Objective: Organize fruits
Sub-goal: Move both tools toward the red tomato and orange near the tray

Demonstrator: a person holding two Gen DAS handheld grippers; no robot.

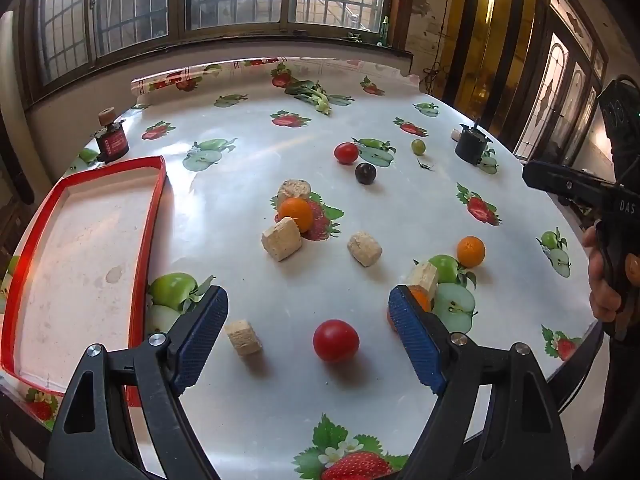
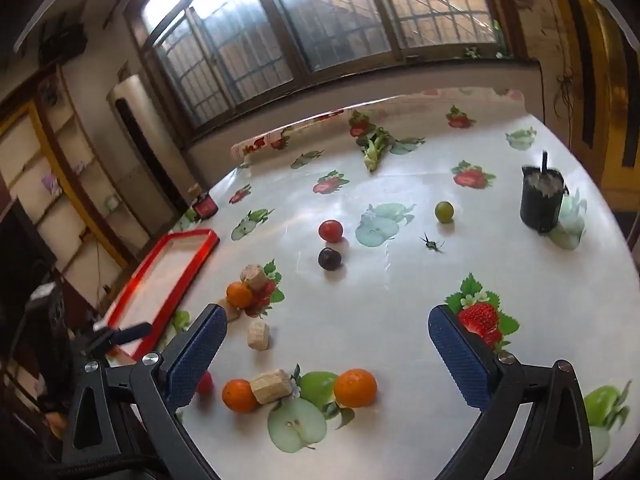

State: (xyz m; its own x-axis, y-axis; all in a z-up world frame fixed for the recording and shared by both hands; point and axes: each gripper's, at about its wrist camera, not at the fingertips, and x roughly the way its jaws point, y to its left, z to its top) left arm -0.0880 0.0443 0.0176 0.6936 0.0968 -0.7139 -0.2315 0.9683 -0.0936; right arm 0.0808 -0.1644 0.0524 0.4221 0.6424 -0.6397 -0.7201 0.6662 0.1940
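Fruits lie loose across the table [image 1: 400,208], none yet in the red tray [image 1: 80,240], so the sorting looks barely begun. The left gripper [image 1: 308,332] stands with its jaws spread as wide as they go and nothing between the pads; it tilts down at the tabletop. A red tomato [image 1: 335,340] sits just ahead of it, a little toward its right finger, with a cork piece [image 1: 243,337] near its left finger. Being round, the tomato has no long axis to line up with, so a straight drop over it should do. The tray lies off to this gripper's left, close by, which makes the left hand the likelier one for this fruit.

The right gripper [image 2: 328,356] is likewise wide open and empty, tilted down. Two oranges [image 2: 355,387] [image 2: 239,395] lie just ahead of it and low between its fingers, a cork block [image 2: 271,385] touching the left one. Farther ahead are a second tomato [image 2: 331,231], a dark plum [image 2: 329,259] and a green grape [image 2: 444,211]. The tray is well off to this gripper's left.
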